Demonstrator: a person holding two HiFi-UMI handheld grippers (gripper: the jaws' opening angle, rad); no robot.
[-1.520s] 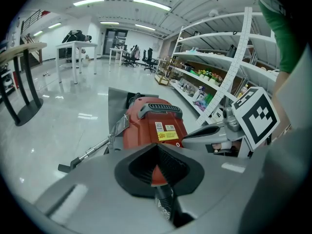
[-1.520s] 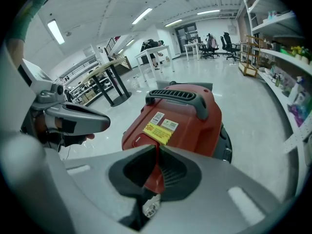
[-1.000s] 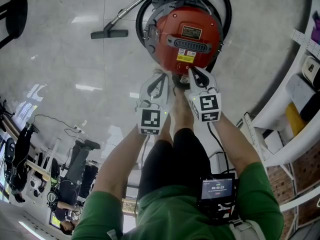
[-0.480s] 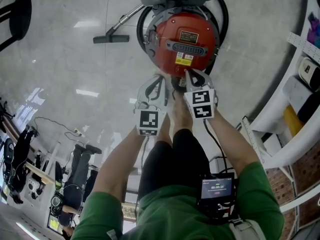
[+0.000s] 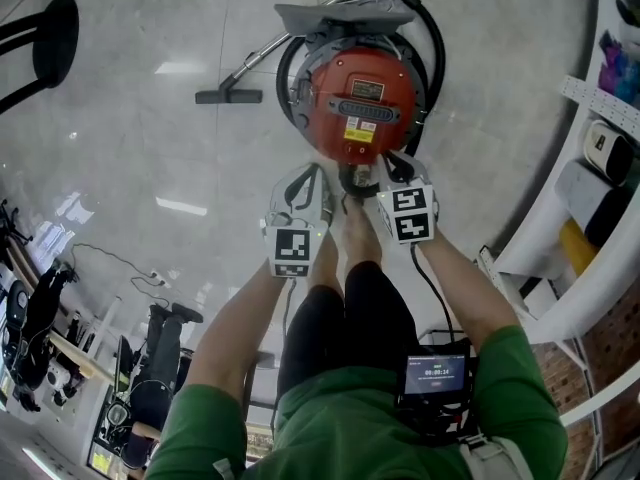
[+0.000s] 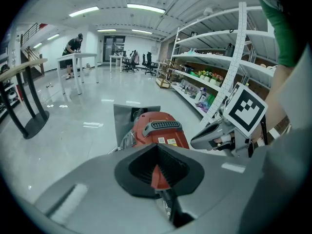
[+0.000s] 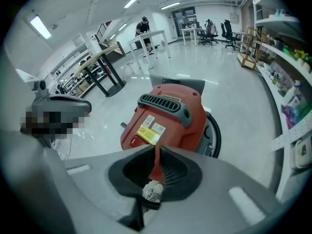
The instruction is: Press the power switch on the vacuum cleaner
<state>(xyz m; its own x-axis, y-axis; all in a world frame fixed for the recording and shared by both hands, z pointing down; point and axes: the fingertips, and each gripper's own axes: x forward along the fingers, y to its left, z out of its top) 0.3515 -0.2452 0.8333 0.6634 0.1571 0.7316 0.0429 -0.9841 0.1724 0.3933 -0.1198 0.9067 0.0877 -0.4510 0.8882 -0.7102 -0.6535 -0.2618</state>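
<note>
Two closed empty, left gripper [image 5: 318, 176], right gripper [image 5: 392, 168], one red vacuum cleaner [image 5: 362, 113].

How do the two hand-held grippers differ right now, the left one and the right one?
The right gripper reaches further forward, its tip at the near edge of the round red vacuum cleaner; the left gripper stops just short of it, off to the side. The vacuum cleaner also looms larger in the right gripper view than in the left gripper view. Both are shut and hold nothing; whether the right one touches the vacuum cleaner cannot be told.
</note>
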